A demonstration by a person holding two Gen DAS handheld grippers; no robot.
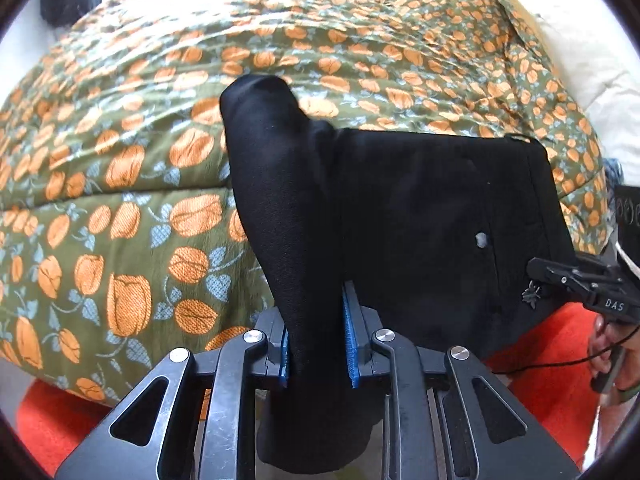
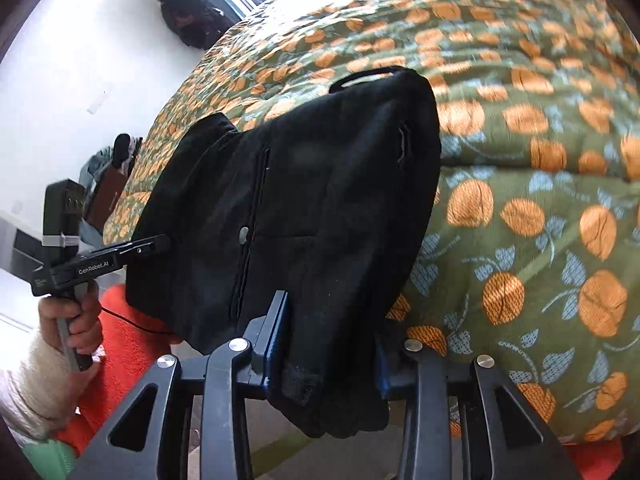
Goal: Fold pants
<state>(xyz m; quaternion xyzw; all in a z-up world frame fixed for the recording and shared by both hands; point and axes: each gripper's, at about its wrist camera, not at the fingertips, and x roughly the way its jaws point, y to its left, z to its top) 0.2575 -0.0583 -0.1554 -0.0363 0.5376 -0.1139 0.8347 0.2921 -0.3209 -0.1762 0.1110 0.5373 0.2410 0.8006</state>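
Black pants (image 1: 420, 216) lie partly folded on a green bedspread with orange flowers (image 1: 120, 140). My left gripper (image 1: 318, 344) is shut on a bunched edge of the pants, which drapes down between its blue pads. My right gripper (image 2: 326, 344) is shut on another edge of the pants (image 2: 304, 200), with cloth hanging below the jaws. The right gripper shows at the right edge of the left wrist view (image 1: 538, 274); the left one shows at the left of the right wrist view (image 2: 162, 244). The pants span between the two.
An orange-red blanket (image 1: 532, 340) lies under the bedspread's near edge. A white pillow (image 1: 592, 80) sits at the far right of the bed. A dark bag (image 2: 184, 12) rests on the white floor beyond the bed.
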